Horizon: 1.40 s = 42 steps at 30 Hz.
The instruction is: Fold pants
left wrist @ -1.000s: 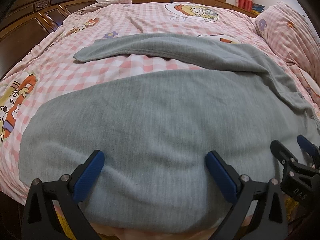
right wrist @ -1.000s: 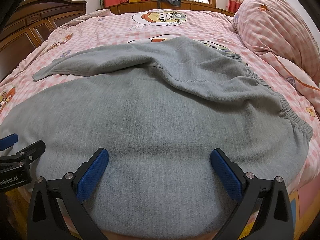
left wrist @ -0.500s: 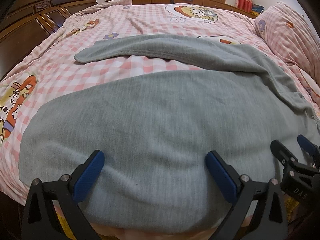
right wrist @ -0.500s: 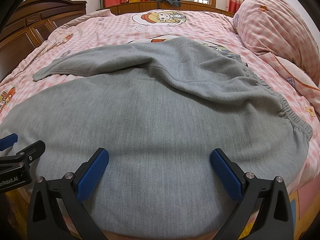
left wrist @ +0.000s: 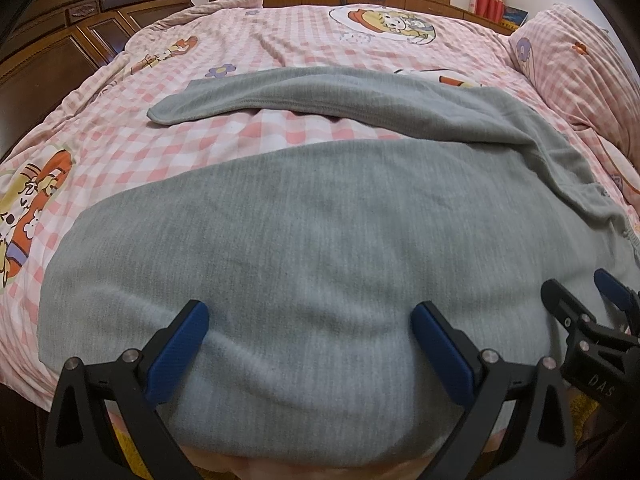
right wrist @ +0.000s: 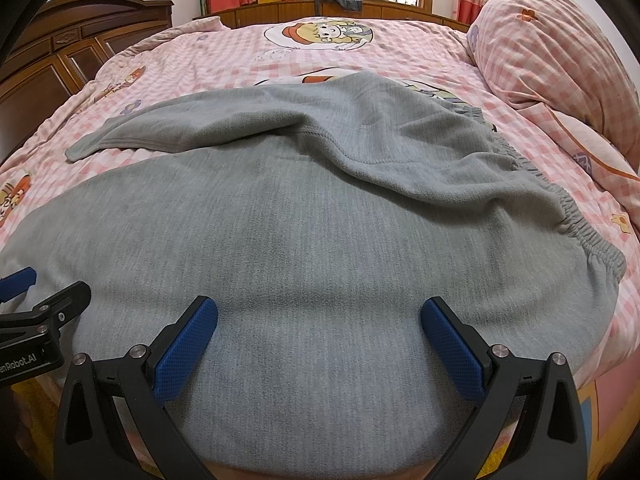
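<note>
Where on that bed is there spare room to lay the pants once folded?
Bare quilt lies beyond the far leg, and left of the pants. The right is crowded by the pillow; both claws sit at the near edge.

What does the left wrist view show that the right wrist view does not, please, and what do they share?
Only the left wrist view shows the near leg's cuff end at the left. Only the right wrist view shows the whole gathered elastic waistband at the right. Both show the grey pants spread on the pink checked bedspread, the far leg angled away, and each hand-held gripper open: left, right.
</note>
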Available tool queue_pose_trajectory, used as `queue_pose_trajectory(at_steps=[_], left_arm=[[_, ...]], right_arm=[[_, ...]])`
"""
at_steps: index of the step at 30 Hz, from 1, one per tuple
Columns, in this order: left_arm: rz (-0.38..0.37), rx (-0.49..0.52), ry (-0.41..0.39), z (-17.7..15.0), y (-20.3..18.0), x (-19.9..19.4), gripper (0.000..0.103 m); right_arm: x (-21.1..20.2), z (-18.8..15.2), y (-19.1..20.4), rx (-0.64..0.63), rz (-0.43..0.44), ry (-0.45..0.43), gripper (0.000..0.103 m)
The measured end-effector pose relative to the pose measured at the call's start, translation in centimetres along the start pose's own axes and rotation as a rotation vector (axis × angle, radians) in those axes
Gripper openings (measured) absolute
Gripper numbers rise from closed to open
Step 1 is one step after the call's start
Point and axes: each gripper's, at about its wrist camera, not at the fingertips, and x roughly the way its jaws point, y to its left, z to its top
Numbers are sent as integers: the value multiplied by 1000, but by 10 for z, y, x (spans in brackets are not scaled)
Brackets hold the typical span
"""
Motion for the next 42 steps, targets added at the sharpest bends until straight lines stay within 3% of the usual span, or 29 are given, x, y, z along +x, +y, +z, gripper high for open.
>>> queue_pose_trajectory(at_steps=[7,11,18,29,42], left_arm=[[-4,11,31,5,0,0,103],[-26,42,63,14,2,-5,102],[-29,71,29,47,3,-21,102],[-29,121,31,69,-4,-24,102],[-18,216,48,163,0,26,102]], right_arm=[[-3,5,0,-11,11,27,103],[-11,14,-4,-38,48,48,98],[-28,43,-27,-12,53,1,98],[-29,61,-47,-13,107,30,98],[12,141,-105,-51,64,96,98]])
